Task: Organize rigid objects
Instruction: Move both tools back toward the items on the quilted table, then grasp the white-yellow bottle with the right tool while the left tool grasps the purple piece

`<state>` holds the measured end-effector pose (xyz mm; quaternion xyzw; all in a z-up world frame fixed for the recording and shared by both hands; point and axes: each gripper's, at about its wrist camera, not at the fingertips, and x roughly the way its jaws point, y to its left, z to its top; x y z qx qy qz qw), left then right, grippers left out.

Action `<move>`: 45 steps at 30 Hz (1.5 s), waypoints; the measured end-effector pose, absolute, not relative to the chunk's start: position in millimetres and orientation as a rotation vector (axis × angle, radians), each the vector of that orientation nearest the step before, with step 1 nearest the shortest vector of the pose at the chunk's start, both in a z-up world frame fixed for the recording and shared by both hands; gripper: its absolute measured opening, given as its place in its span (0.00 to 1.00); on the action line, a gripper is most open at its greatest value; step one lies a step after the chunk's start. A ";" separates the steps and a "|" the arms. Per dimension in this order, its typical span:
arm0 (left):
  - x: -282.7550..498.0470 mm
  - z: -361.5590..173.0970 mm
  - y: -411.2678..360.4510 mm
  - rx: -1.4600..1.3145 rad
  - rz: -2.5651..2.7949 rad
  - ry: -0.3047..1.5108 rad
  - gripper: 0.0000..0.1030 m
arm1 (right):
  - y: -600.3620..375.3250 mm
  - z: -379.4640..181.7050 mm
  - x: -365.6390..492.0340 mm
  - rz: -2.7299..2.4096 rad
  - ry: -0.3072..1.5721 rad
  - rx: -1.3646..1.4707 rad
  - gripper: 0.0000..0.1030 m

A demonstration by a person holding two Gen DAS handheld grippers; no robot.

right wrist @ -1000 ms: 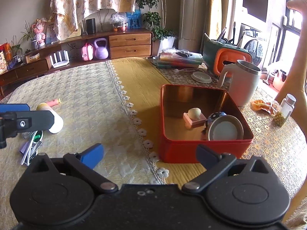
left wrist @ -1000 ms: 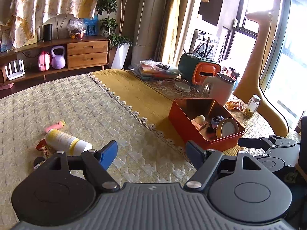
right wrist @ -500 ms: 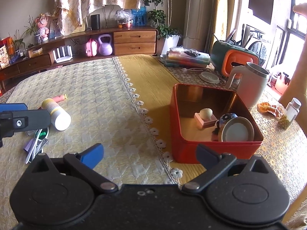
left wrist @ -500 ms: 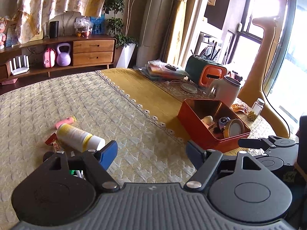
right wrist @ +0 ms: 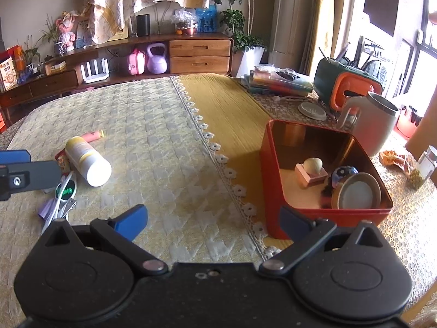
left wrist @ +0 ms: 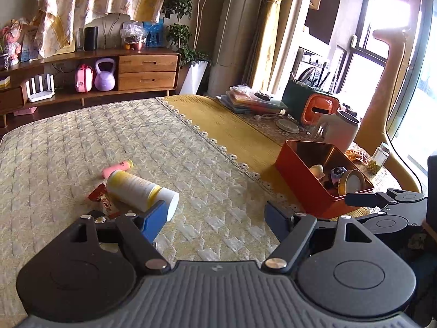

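Observation:
A white and yellow bottle lies on its side on the table, also in the right wrist view. A pink tube and a red wrapper lie beside it. A green-lensed item lies near them. The red tin box holds a pink block with a round piece, a patterned ball and a round lidded tin. My left gripper is open and empty, its left finger close to the bottle's cap. My right gripper is open and empty, left of the box.
A white mug, a green and orange case, a stack of books and a small jar of beads stand at the back right. A wooden sideboard is behind the table.
Both grippers have shifted left; the bottle and small items are now nearer the left gripper, and the box sits further right in both views. Both stay open.

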<state>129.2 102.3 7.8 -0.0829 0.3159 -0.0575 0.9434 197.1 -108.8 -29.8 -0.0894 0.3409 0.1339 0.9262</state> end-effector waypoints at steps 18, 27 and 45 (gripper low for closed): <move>121.7 -37.0 157.8 -0.213 -0.012 0.685 0.76 | -46.2 -47.8 210.3 0.369 0.710 -0.245 0.99; 119.4 -50.0 165.4 -0.190 -0.002 0.694 0.76 | -23.5 -55.7 220.9 0.391 0.719 -0.259 0.99; 119.4 -71.8 166.2 -0.120 -0.005 0.713 0.76 | 16.7 -74.6 245.2 0.442 0.763 -0.274 0.96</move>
